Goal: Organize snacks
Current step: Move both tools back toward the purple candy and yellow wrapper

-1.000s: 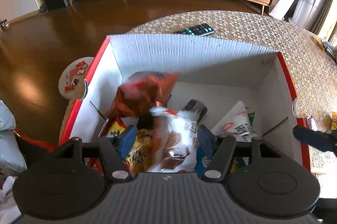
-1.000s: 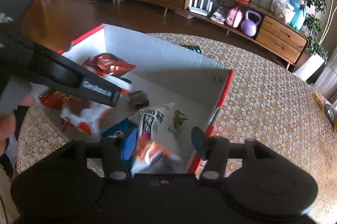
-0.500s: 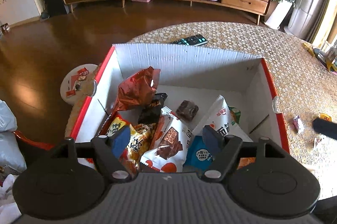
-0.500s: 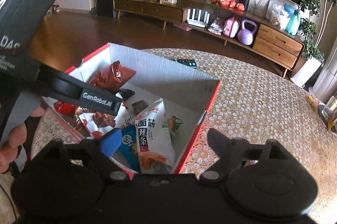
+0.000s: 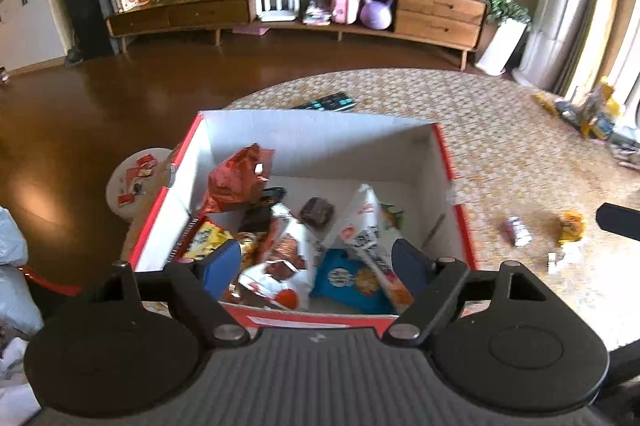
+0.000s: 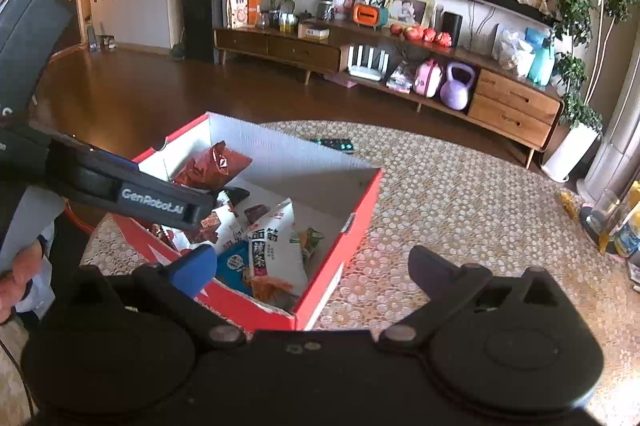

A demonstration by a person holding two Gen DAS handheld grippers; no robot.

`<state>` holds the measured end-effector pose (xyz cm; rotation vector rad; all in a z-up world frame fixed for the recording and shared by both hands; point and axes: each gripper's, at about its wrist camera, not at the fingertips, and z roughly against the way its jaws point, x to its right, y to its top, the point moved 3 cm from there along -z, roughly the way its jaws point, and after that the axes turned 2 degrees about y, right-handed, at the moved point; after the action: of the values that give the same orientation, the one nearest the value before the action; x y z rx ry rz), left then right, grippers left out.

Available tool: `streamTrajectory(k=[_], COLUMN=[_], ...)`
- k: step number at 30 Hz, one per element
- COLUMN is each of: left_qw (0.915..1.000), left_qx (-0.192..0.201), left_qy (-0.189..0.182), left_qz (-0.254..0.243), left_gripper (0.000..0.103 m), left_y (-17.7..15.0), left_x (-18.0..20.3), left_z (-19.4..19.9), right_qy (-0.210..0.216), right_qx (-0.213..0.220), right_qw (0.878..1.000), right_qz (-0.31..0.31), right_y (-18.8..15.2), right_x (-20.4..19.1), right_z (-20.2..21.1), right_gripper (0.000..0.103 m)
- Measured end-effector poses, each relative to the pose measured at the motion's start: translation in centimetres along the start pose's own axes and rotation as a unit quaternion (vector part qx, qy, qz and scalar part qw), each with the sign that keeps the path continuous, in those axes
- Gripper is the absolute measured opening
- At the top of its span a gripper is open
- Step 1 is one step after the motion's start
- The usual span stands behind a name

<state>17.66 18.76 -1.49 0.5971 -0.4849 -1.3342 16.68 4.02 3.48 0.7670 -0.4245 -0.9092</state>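
A red cardboard box [image 5: 448,161] with white inner walls stands on the table and holds several snack packets: a red-brown bag [image 5: 236,177], a white bag with black print [image 5: 364,226], a blue packet [image 5: 348,278] and a small brown cake [image 5: 316,211]. The box also shows in the right wrist view [image 6: 360,201]. My left gripper [image 5: 316,262] is open and empty above the box's near edge. My right gripper [image 6: 312,266] is open and empty, above the box's near right corner. Two small wrapped snacks [image 5: 518,232] [image 5: 570,224] lie on the table right of the box.
A remote control [image 5: 326,102] lies behind the box. The table has a beige patterned cloth [image 6: 460,209]. Bottles and packets [image 6: 620,226] stand at the table's right edge. A small round stool [image 5: 134,177] stands left of the table. A long wooden sideboard [image 5: 300,9] is far behind.
Both grippers have pulled up and back from the box. The right gripper let go of the white bag, which now lies in the box, and opened wide. The left gripper is open above the box.
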Motion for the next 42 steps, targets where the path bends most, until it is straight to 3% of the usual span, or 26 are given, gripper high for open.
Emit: streamTrajectory(k=[5, 13, 24, 31, 35, 42], left_qw=[0.9994, 0.9960, 0.9941, 0.9972, 0.9984, 0.9975], left_qx=[0.028, 0.058, 0.029, -0.006, -0.010, -0.057], left_qy=[-0.021, -0.064, -0.098, -0.073, -0.054, -0.036], left_qz=[-0.007, -0.025, -0.035, -0.017, -0.014, 0.023], left_gripper=[0.099, 0.102, 0.102, 0.102, 0.102, 0.102], left_y=[-0.2, -0.7, -2.3, -3.1, -2.0, -0.4], left_x=[1.8, 6.7, 14.8, 17.6, 18.9, 21.1], left_z=[2.1, 4.5, 3.1, 0.1, -1.9, -7.4], right_qy=[0.008, -0.009, -0.067, -0.080, -0.073, -0.068], right_qx=[0.011, 0.019, 0.000, -0.023, -0.032, -0.049], right_qw=[1.000, 0.999, 0.993, 0.990, 0.989, 0.990], right_qz=[-0.020, -0.036, -0.094, -0.114, -0.123, -0.113], right_y=[-1.0, -3.5, -7.6, -9.8, -11.0, -11.6], right_x=[1.9, 6.7, 15.5, 19.7, 20.6, 22.0], right_z=[2.5, 6.3, 7.6, 6.3, 4.8, 2.0], right_gripper=[0.103, 0.103, 0.103, 0.101, 0.098, 0.090])
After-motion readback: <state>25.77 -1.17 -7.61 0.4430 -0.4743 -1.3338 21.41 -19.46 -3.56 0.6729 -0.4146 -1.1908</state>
